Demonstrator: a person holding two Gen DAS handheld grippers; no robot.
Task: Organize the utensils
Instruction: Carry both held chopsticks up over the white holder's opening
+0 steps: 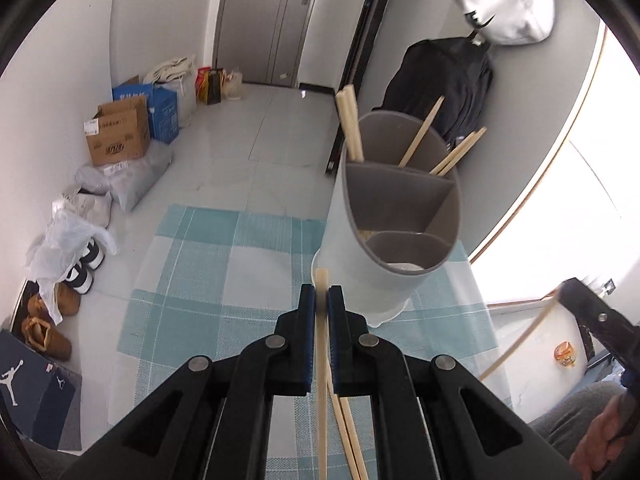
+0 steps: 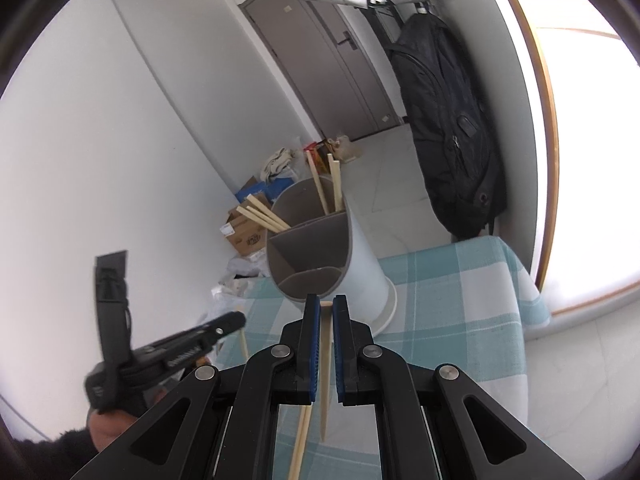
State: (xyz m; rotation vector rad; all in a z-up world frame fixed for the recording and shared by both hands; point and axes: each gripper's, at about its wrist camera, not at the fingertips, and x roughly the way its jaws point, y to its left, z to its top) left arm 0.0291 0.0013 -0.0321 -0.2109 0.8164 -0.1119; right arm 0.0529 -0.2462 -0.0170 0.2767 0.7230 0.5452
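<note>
Closest to the utensil holder [image 1: 394, 216] on its near side, the left gripper [image 1: 322, 300] is clenched on a single chopstick [image 1: 321, 280], whose blunt end pokes just past the blue pads while its long shaft runs back down between the fingers toward the checked tablecloth [image 1: 208, 264]. Two more loose chopsticks [image 1: 348, 428] lie on that cloth below the left gripper, on the person's side of the holder. The right gripper [image 2: 326, 308] is likewise clamped on its own chopstick [image 2: 325, 360], the top end level with the fingertips and the pointed end hanging down toward the cloth; another pair of chopsticks [image 2: 302, 436] shows beneath it. Both held sticks stand roughly along the fingers' line, and both point up toward the holder's open mouth, which tilts toward the cameras and sits just beyond each set of fingertips. The holder, a pale cylinder with grey dividers, stands on the cloth; its two nearer compartments look bare of chopsticks, while the far compartment holds several chopsticks [image 1: 420, 136] leaning outward. Judging by the views, the left gripper sits a little nearer the rim, so its stick probably goes in first, and it would need carrying over the near sections to join the others. Beyond the holder hangs a dark backpack [image 2: 448, 120] by the wall, and a grey door [image 1: 272, 20] stands farther back.
</note>
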